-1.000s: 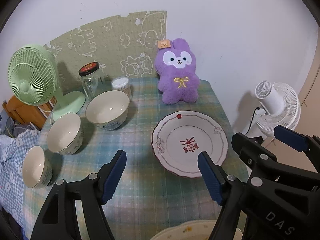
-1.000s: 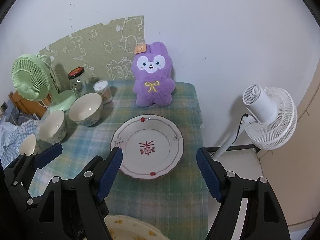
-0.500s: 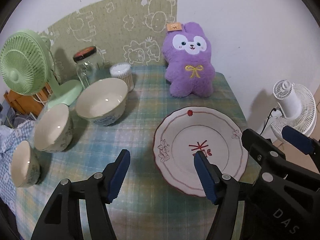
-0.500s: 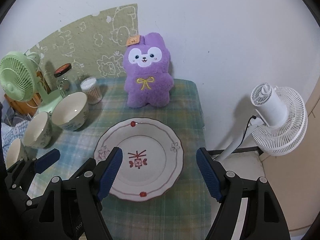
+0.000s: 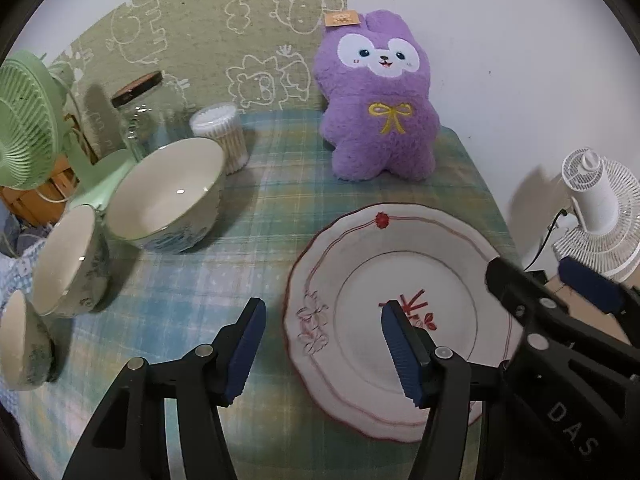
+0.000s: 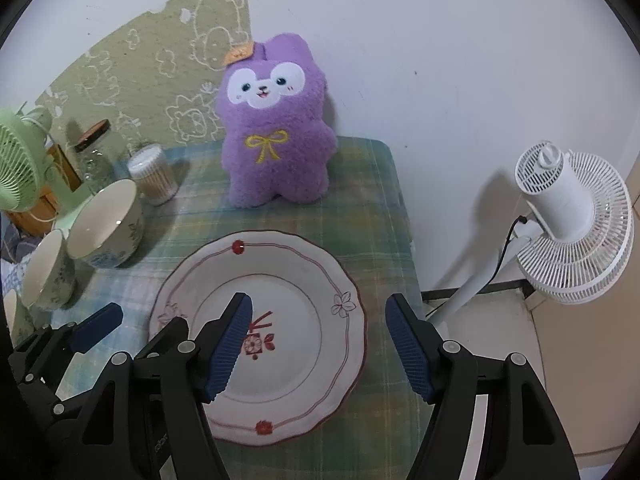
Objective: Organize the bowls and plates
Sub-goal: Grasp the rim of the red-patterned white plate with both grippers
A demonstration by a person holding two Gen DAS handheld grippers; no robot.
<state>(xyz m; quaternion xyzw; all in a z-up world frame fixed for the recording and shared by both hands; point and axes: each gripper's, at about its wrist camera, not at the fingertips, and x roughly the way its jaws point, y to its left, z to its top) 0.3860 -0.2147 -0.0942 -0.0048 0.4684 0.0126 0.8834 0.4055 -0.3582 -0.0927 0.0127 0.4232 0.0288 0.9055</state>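
Plate point(image 6: 280, 320): white, red-trimmed, flat on the checked desk point(image 5: 256, 208), in front of the purple plush point(image 5: 380, 108).
Bowls: large point(image 5: 168, 200), medium point(image 5: 68, 260), small point(image 5: 20, 344), in a row at the desk's left edge.
Left gripper point(image 5: 320, 348): jaws wide apart, holding nothing, straddling the plate's left rim.
Right gripper point(image 6: 320, 348): jaws wide apart, holding nothing, straddling the plate's right half.
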